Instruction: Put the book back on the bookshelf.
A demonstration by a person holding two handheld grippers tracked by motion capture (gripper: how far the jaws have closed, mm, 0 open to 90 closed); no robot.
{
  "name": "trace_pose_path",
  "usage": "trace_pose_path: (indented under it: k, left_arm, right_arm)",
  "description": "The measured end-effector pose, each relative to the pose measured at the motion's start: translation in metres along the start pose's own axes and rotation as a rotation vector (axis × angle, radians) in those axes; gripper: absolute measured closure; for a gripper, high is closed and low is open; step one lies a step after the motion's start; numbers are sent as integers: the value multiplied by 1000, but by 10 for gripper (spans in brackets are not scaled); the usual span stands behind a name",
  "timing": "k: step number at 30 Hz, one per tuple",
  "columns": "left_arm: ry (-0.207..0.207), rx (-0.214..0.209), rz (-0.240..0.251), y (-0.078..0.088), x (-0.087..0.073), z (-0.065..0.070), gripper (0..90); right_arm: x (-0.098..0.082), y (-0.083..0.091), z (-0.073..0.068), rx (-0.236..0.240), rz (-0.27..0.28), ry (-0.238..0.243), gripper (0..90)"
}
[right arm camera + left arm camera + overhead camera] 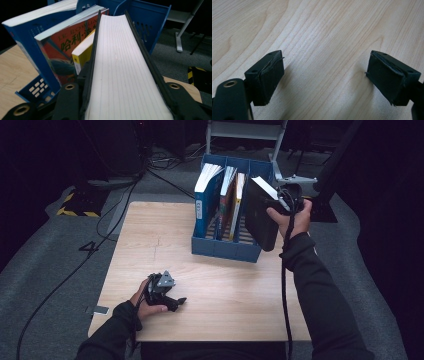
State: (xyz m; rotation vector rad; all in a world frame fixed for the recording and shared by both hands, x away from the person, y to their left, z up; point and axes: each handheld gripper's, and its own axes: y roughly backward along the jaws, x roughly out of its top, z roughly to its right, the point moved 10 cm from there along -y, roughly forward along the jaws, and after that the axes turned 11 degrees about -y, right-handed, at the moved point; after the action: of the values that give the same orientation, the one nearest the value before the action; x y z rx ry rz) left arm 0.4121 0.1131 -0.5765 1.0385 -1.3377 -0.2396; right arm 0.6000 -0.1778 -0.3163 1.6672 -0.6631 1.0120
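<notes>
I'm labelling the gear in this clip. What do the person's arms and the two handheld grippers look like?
Dark long sleeves cover both forearms. The left gripper is black, topped by a grey three-cornered plate; its jaws end in blocky black pads. The right gripper is black too, trailing a black cable.

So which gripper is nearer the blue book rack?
Right. The right gripper is shut on a black book at the rack's right end. The left gripper rests open on the table, well short of the rack.
</notes>
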Motion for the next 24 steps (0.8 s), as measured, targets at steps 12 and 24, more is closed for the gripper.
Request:
trace_pose_path:
  k: [12,24]
  left_arm:
    - [0,0,0,0,0,0,147]
    - [-12,-13,3,0,1,2,147]
  right_arm:
    - [10,-27,0,-53,13,-47,533]
    - [18,-49,2,-149,44,-105,533]
